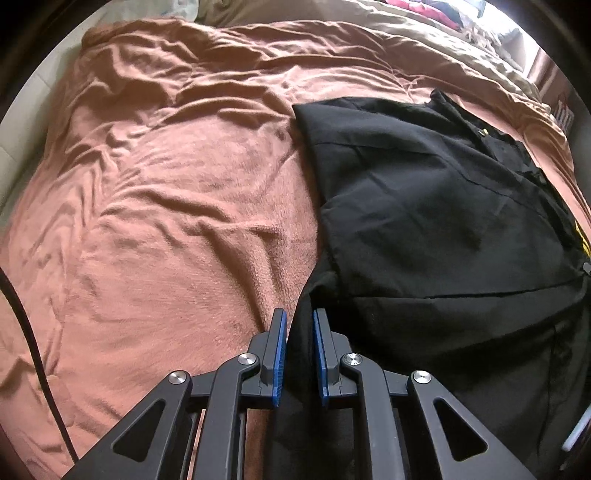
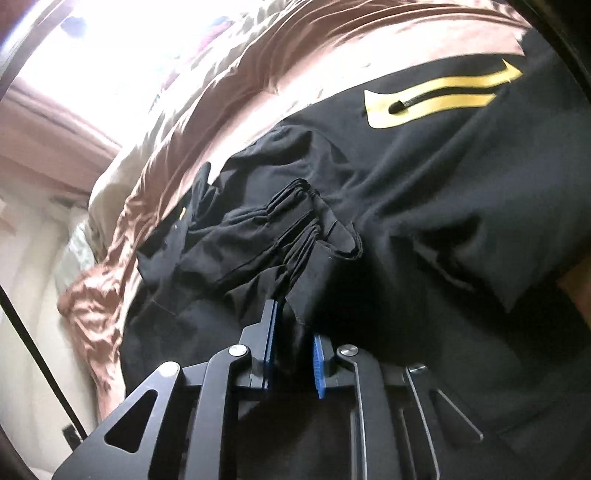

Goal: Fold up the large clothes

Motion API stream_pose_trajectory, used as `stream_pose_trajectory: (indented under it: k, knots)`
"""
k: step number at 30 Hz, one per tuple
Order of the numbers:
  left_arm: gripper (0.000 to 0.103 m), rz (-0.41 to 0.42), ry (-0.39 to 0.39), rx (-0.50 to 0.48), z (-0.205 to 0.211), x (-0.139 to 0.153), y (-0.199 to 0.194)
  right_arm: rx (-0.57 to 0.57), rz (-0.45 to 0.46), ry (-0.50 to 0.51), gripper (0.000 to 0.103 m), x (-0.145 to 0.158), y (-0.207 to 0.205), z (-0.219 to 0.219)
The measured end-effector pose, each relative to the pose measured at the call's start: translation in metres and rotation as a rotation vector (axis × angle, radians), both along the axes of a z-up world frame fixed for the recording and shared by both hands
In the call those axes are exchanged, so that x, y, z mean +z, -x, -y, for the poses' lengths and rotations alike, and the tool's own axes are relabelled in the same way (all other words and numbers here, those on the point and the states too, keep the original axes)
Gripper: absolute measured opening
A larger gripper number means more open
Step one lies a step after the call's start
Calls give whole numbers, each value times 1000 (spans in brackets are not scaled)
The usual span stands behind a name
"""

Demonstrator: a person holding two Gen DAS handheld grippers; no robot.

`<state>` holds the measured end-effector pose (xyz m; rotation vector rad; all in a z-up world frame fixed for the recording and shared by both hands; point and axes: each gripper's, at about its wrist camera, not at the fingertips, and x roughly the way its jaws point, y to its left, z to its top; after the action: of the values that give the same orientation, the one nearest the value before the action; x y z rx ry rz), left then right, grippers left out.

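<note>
A large black garment (image 1: 436,206) lies partly folded on the right half of a bed covered by a pink-brown blanket (image 1: 166,192). My left gripper (image 1: 299,317) is shut on the garment's near left edge, black cloth pinched between its blue pads. In the right wrist view the same black garment (image 2: 424,177) shows a gold stripe print (image 2: 436,99) and a bunched elastic cuff (image 2: 295,206). My right gripper (image 2: 293,325) is shut on a fold of that cloth just below the cuff.
A beige duvet (image 1: 406,33) and coloured clothes (image 1: 436,11) lie at the far end of the bed. A black cable (image 1: 33,332) hangs at the left. A pale wall (image 2: 33,295) and bright window (image 2: 110,55) are left of the bed.
</note>
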<state>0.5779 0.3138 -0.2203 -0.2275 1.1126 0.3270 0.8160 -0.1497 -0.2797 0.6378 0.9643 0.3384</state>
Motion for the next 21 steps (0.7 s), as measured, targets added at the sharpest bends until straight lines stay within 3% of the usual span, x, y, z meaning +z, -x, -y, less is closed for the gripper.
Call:
stream_pose_trajectory:
  k: [2, 5, 7, 9, 11, 21]
  knots:
    - [16, 8, -9, -1, 5, 6, 3, 10, 18, -2, 23, 8, 5, 6]
    - [16, 23, -10, -4, 17, 17, 8, -28, 46, -30, 65, 21, 15, 30]
    - [21, 43, -9, -15, 26, 25, 11, -70, 85, -20, 67, 32, 27, 51]
    - [45, 56, -20, -13, 35, 32, 13, -97, 106, -3, 67, 39, 37, 68]
    - [52, 89, -34, -10, 46, 42, 16, -126, 102, -4, 67, 42, 47, 91]
    - [52, 167, 2, -46, 105, 73, 16, -334, 92, 35, 66, 48, 95, 178]
